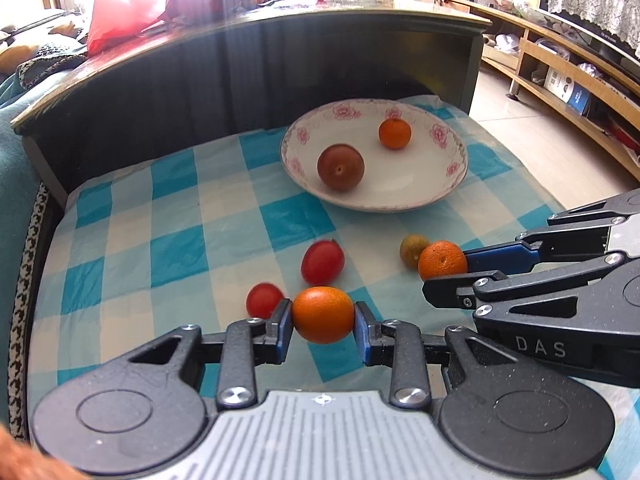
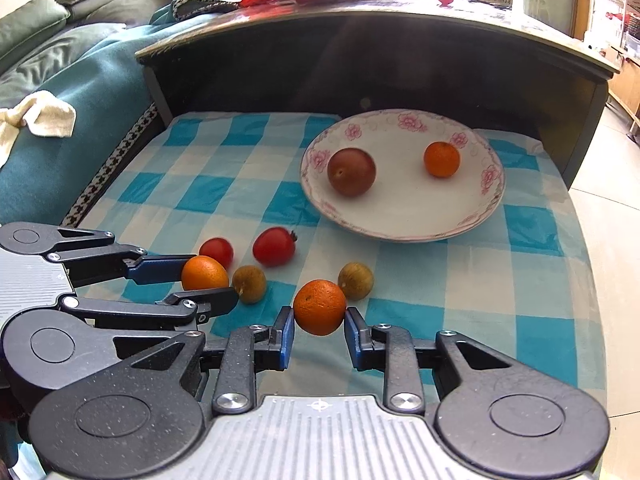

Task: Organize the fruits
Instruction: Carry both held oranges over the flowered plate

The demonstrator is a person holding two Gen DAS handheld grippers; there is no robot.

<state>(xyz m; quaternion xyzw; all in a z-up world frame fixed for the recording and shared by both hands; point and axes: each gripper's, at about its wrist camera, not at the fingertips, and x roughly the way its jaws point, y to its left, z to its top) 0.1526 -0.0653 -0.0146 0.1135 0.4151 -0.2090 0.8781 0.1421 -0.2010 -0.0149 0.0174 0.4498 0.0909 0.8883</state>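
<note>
My left gripper [image 1: 323,322] is shut on an orange mandarin [image 1: 323,312], held just above the checked cloth. My right gripper [image 2: 319,322] is shut on a second mandarin [image 2: 320,305]. The two grippers sit side by side; the left gripper [image 2: 204,282] shows at the left of the right wrist view, the right gripper [image 1: 454,272] at the right of the left wrist view. On the cloth lie two red tomatoes [image 2: 275,247] [image 2: 216,251] and two greenish-brown fruits [image 2: 356,280] [image 2: 249,283]. Beyond them, a white flowered plate [image 2: 408,208] holds a dark red fruit [image 2: 351,171] and a small mandarin [image 2: 441,159].
The blue-and-white checked cloth [image 1: 168,248] covers a low surface. A dark wall of a higher table [image 1: 240,76] rises behind the plate, with more fruit and a red bag [image 1: 116,8] on top. A teal sofa [image 2: 80,92] lies left; tiled floor [image 2: 608,280] drops off right.
</note>
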